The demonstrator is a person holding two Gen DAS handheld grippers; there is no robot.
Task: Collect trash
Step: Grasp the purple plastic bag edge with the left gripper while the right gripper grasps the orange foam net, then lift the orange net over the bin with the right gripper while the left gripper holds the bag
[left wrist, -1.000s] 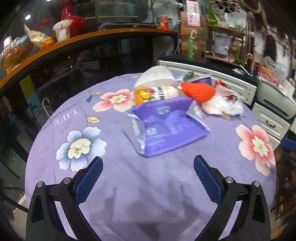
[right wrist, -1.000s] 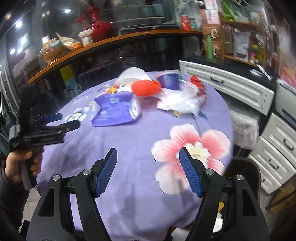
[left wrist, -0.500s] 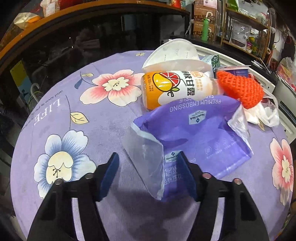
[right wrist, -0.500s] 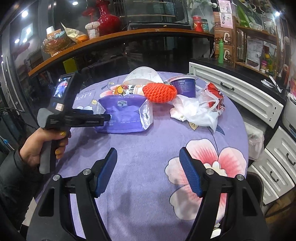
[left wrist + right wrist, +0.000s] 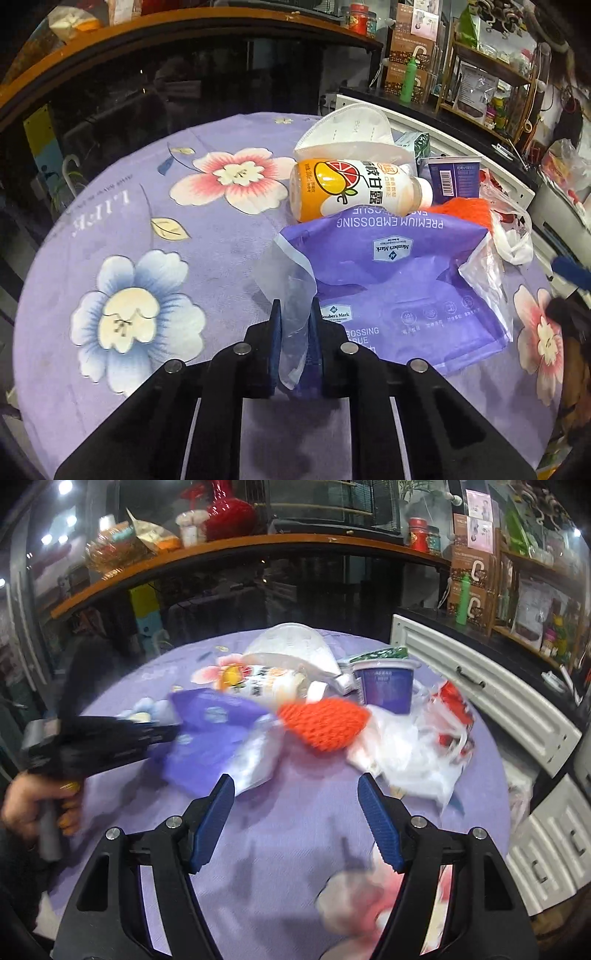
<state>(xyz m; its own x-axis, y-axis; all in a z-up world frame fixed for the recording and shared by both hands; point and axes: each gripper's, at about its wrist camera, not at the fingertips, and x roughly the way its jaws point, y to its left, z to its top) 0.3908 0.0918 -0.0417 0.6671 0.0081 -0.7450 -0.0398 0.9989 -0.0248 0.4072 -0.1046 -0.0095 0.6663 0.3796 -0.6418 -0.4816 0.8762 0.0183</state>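
A crumpled purple tissue wrapper (image 5: 399, 280) lies on the flowered purple tablecloth (image 5: 110, 240). My left gripper (image 5: 294, 306) is closing, its pads pinching the wrapper's clear plastic end. Behind the wrapper lie an orange drink bottle (image 5: 351, 188), a white face mask (image 5: 351, 129), a purple yogurt cup (image 5: 456, 177), an orange knitted piece (image 5: 465, 208) and a white plastic bag (image 5: 513, 236). In the right wrist view my right gripper (image 5: 295, 786) hangs open over bare cloth, short of the wrapper (image 5: 210, 738) and the knitted piece (image 5: 325, 723). Nothing is between its fingers.
A person's hand (image 5: 26, 805) holds the left gripper's handle at the table's left side. White drawer cabinets (image 5: 498, 701) stand close along the right. A wooden shelf (image 5: 221, 550) with a red vase and jars runs behind the round table.
My left gripper moved forward to the wrapper and its fingers came together on the clear plastic end. My right gripper moved closer to the trash pile, still open.
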